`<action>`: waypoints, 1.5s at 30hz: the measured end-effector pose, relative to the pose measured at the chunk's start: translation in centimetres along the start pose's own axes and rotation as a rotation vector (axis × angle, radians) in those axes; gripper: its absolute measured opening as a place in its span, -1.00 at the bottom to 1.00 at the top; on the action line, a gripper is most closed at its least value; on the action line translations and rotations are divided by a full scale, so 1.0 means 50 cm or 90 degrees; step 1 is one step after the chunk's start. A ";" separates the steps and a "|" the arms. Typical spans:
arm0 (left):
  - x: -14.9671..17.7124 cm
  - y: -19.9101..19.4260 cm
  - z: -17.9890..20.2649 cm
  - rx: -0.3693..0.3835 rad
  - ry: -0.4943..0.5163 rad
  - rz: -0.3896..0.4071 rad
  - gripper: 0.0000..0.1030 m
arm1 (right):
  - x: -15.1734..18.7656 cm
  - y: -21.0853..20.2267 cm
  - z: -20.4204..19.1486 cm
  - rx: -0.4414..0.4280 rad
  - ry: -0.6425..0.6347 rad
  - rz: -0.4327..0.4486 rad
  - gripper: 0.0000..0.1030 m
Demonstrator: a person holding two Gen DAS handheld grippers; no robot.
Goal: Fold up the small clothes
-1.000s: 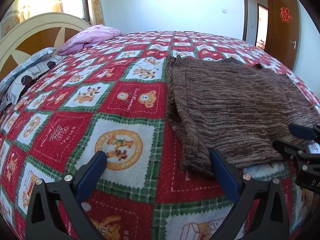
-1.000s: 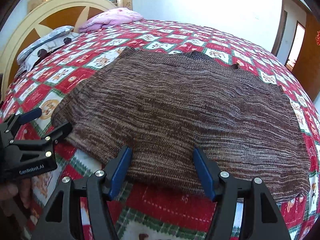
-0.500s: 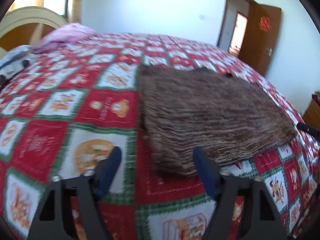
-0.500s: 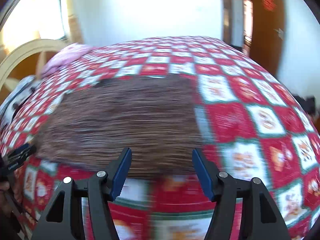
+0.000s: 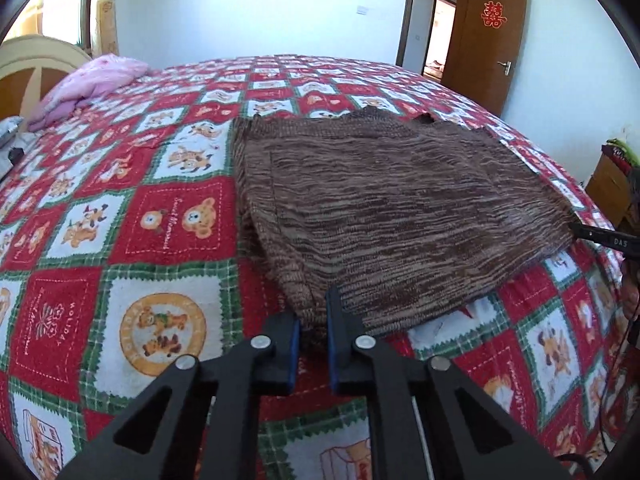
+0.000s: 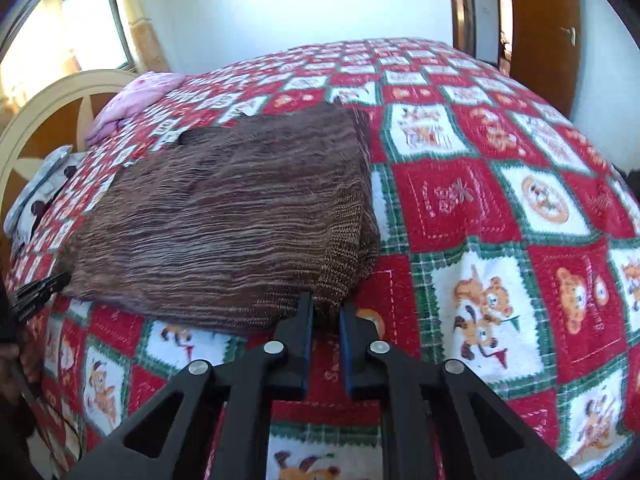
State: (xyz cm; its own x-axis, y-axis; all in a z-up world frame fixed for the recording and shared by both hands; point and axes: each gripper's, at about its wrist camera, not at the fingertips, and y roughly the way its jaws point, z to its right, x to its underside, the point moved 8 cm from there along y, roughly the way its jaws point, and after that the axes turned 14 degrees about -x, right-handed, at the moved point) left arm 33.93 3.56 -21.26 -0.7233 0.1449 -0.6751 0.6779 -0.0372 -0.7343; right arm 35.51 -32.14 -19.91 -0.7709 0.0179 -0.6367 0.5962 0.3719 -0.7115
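Observation:
A brown striped knit sweater [image 5: 392,208] lies flat on a bed with a red, white and green patchwork blanket [image 5: 120,240]. My left gripper [image 5: 312,320] is shut on the sweater's near left corner. My right gripper [image 6: 325,312] is shut on the sweater's [image 6: 224,216] near right corner. The right gripper's tip [image 5: 600,236] shows at the right edge of the left wrist view, and the left gripper's tip [image 6: 40,288] at the left edge of the right wrist view.
A pink pillow [image 5: 88,88] and a cream headboard [image 6: 48,120] are at the far left. A grey patterned pillow [image 6: 40,196] lies beside them. A brown door [image 5: 484,36] stands open at the far right. A wooden cabinet [image 5: 608,188] is by the bed.
Both grippers were open before the sweater's near edge. They moved apart to its two near corners and closed on them.

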 end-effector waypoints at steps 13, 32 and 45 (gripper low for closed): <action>-0.004 -0.007 0.005 -0.049 0.058 0.021 -0.67 | 0.034 -0.001 0.001 0.027 -0.035 -0.047 -0.81; -0.057 0.015 -0.211 -0.185 -0.065 0.035 0.83 | -0.008 0.056 -0.378 -0.032 -0.344 -0.010 0.13; -0.100 0.070 -0.237 -0.232 -0.057 0.011 0.93 | 0.019 0.260 -0.658 -0.069 -0.510 -0.034 0.13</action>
State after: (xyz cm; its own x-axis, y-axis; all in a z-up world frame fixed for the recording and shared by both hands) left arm 41.49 14.39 -19.61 -0.7094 0.0598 -0.7023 0.6805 0.3178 -0.6603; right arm 35.18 3.25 -19.99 -0.3791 -0.6573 -0.6514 0.5063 0.4419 -0.7405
